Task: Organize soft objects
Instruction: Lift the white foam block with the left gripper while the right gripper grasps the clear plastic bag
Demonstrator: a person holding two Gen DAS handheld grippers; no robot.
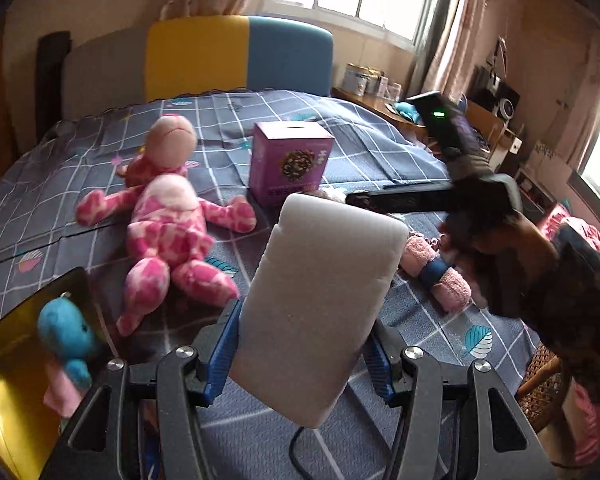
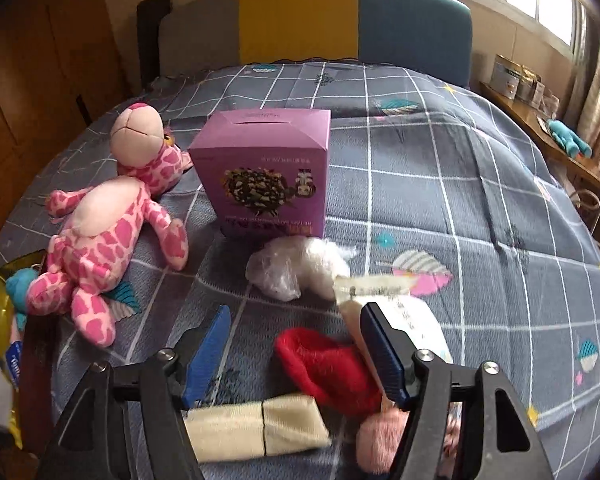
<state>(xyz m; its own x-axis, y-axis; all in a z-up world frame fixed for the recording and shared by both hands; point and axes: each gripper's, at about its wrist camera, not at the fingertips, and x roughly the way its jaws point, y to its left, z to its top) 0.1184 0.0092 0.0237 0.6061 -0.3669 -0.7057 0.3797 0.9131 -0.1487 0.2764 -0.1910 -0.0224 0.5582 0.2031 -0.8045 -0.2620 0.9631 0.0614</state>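
We are holding a white foam block (image 1: 324, 300) in the left gripper (image 1: 304, 354), whose blue pads are pressing on its two long sides near its lower end, so most of the block is sticking up and away from us, tilting toward one o'clock over the bed (image 1: 380, 136). It is looking light and squashy, so we are judging that a low grip like this is letting the top wobble; taking it nearer the middle would be steadier, and gentle pressure should be enough. The right gripper (image 2: 296, 350) is hanging over the bed with its jaws standing wide and nothing pressed between them; a red hat (image 2: 328, 368) is lying under the gap, its right edge passing behind the right pad at three o'clock. Fuzzy and limp, it is likely to fold, so we are thinking of pinching it across the thick rolled brim. At six o'clock of it a beige block (image 2: 256, 428) is lying flat, and at twelve o'clock a bagged white lump (image 2: 300, 268) is resting just in front of the purple box (image 2: 264, 176). The pink plush (image 2: 100, 248) is sprawling at ten o'clock, and at the left view's eight o'clock a blue toy (image 1: 66, 336) is sitting in a yellow bin (image 1: 4, 400).
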